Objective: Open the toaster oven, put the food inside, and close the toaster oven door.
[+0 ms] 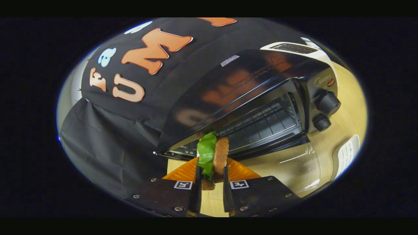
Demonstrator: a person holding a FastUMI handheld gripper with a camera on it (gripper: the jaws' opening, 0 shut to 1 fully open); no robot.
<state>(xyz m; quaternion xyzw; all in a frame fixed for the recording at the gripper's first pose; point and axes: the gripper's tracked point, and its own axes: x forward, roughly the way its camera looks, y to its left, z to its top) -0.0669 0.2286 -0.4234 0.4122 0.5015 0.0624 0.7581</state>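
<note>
The gripper [211,178] clamps a sandwich [214,156] between both fingers, just before the oven's [248,94] open mouth; its rack [261,125] lies bare beyond.

Lighting, my view: bright overhead light; glare streaks on the wooden table [294,163] beside the toaster oven [261,107], whose glossy top mirrors; fisheye bending it outward.

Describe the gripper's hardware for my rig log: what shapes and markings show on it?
The gripper has two flat dark blocks studded with round screws, each bearing a square black-and-white marker tag near its inner edge. Two narrow fingers run forward from them.
</note>
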